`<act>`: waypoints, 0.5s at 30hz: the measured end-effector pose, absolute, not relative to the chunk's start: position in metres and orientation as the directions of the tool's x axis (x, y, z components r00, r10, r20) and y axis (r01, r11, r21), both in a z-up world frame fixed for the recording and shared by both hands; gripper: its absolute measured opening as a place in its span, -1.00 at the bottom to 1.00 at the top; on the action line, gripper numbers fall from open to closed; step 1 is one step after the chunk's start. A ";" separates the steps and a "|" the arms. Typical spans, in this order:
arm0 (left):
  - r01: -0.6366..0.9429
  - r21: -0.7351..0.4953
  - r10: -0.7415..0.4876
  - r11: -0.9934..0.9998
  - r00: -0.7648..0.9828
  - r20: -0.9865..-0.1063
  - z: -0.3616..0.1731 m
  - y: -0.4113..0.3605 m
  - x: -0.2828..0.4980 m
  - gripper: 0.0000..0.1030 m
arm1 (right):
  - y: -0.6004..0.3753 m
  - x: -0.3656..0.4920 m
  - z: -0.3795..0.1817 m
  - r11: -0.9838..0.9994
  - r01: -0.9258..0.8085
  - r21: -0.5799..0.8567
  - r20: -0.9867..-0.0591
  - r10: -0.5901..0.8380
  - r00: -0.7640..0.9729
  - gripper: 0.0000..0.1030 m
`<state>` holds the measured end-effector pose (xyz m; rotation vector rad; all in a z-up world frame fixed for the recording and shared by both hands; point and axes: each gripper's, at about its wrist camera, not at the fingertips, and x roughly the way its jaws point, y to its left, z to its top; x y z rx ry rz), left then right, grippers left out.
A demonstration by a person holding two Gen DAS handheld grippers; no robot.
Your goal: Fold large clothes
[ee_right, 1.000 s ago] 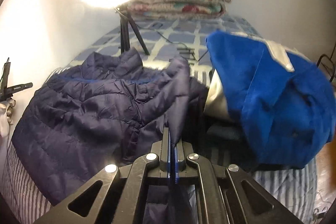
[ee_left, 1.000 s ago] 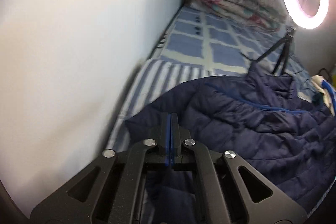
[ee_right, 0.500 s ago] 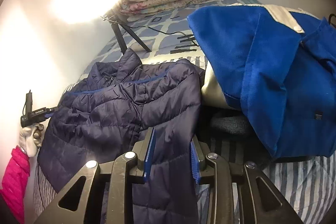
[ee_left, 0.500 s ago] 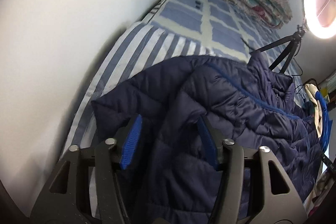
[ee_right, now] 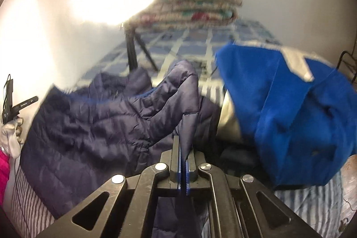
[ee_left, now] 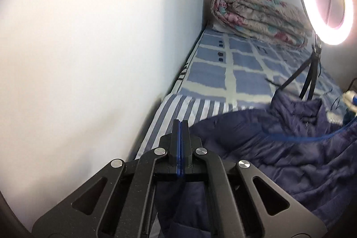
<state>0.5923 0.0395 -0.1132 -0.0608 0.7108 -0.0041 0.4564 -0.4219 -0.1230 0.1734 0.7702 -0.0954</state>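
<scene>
A navy quilted puffer jacket (ee_left: 290, 148) lies spread on the bed, collar toward the far end. My left gripper (ee_left: 180, 124) is shut at the jacket's near left edge; dark fabric hangs below its jaws, so it holds the hem. In the right wrist view the jacket (ee_right: 100, 126) fills the left half. My right gripper (ee_right: 183, 148) is shut on a raised fold of the jacket's right edge, which stands up above the fingers.
A bright blue garment with grey trim (ee_right: 290, 115) is heaped at the right. A ring light on a tripod (ee_left: 312, 73) stands on the bed behind the jacket. A folded floral quilt (ee_left: 256, 17) lies at the far end. The wall (ee_left: 89, 59) runs along the left.
Half a second ago both grippers were open over the jacket. Now both have shut on its near edge and lifted, as they were a second ago.
</scene>
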 end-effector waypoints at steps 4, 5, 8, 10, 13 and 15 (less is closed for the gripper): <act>0.072 -0.204 -0.203 0.976 0.631 -0.749 -0.128 0.043 0.614 -1.00 | -0.422 0.470 -0.134 0.980 0.153 0.127 -0.727 -0.013 0.687 -1.00; 0.076 -0.221 -0.221 0.972 0.608 -0.763 -0.135 0.044 0.616 -0.98 | -0.418 0.472 -0.140 0.983 0.148 0.111 -0.739 -0.018 0.673 -1.00; 0.075 -0.278 -0.273 0.958 0.537 -0.798 -0.154 0.044 0.624 -0.06 | -0.413 0.473 -0.153 0.986 0.132 0.104 -0.756 -0.007 0.654 -1.00; 0.064 -0.301 -0.291 0.951 0.505 -0.813 -0.164 0.046 0.628 0.12 | -0.416 0.472 -0.159 0.981 0.137 0.137 -0.760 0.016 0.650 -1.00; 0.034 -0.323 -0.299 0.946 0.478 -0.826 -0.176 0.049 0.630 0.13 | -0.420 0.471 -0.163 0.978 0.141 0.151 -0.763 0.025 0.646 -1.00; 0.039 -0.398 -0.373 0.917 0.444 -0.815 -0.184 0.051 0.633 0.13 | -0.421 0.471 -0.163 0.978 0.138 0.156 -0.764 0.032 0.644 -1.00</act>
